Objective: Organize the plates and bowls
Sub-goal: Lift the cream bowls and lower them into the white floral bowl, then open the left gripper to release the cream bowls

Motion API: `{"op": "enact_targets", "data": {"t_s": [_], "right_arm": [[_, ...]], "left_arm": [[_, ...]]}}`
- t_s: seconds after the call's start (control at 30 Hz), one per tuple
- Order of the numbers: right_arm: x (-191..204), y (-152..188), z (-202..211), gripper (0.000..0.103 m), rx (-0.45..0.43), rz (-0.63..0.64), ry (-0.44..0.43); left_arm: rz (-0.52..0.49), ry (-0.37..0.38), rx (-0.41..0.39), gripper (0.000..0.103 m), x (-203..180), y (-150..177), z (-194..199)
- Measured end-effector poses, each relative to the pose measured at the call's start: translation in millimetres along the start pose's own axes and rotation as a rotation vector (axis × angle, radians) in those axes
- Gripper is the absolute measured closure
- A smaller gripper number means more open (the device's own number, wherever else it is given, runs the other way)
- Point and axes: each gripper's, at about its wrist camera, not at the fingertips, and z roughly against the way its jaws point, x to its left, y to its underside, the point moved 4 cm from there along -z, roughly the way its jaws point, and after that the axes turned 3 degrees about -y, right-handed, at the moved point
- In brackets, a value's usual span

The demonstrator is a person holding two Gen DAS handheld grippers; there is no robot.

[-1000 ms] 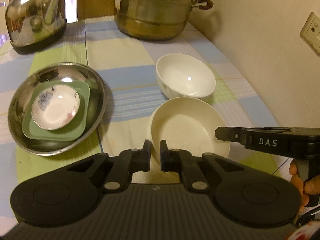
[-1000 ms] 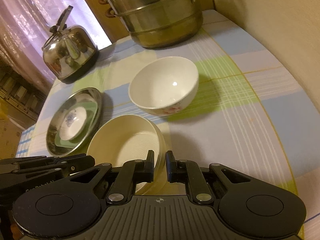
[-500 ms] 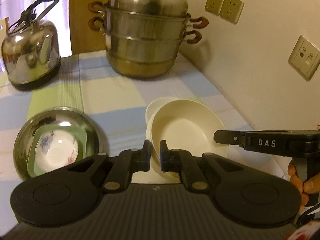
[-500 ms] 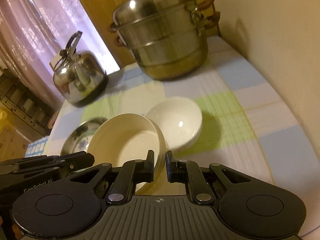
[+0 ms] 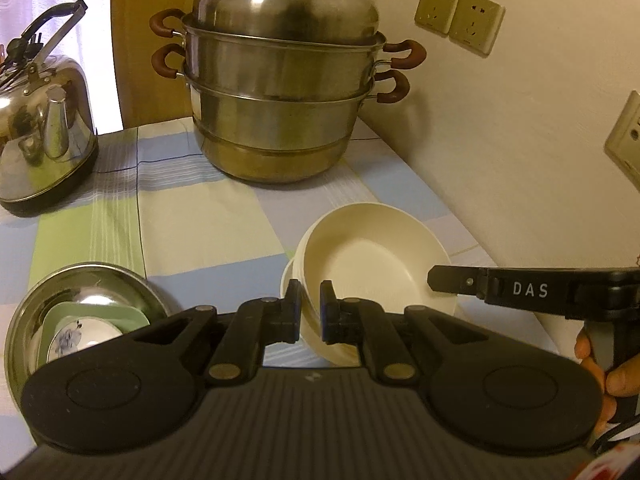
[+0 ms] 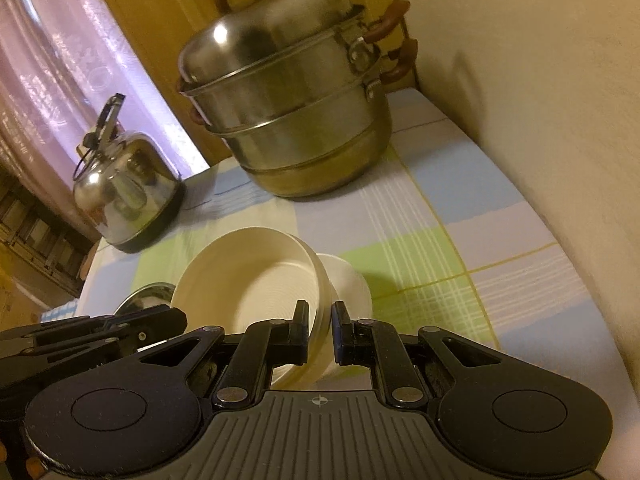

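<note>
A cream ribbed bowl is held tilted over a white bowl that stands on the checked tablecloth; most of the white bowl is hidden behind it. My left gripper is shut on the cream bowl's near left rim. My right gripper is shut on its right rim; the cream bowl and the white bowl show there too. A steel basin at the left holds a green square plate and a small flowered dish.
A large steel steamer pot stands at the back by the wall. A steel kettle stands at the back left. The wall with sockets runs along the table's right side.
Both grippers have lifted the cream bowl off the table, carried it away from me and tilted it over the white bowl. Both views have tipped up toward the pot.
</note>
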Motion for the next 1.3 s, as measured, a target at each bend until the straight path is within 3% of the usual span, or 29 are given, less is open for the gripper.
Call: {"op": "enact_targets", "data": {"t_s": [0.57,1.0,1.3], "right_arm": [[-18.3,0.3,-36.2,0.091,0.043,-0.019,0.061],[-24.6,-0.9,-46.5,0.091,0.070,-0.044,0.062],[-26.9,0.4,-43.0,0.091,0.054,-0.063,0.044]], "left_arm": [[0.004,-0.010,0.066,0.095,2.7,-3.3,-40.7],[0.017,-0.004,0.113,0.095,6.4,-2.2,-54.0],[0.032,0.016,0.120,0.088,6.7,1.4,-52.5]]}}
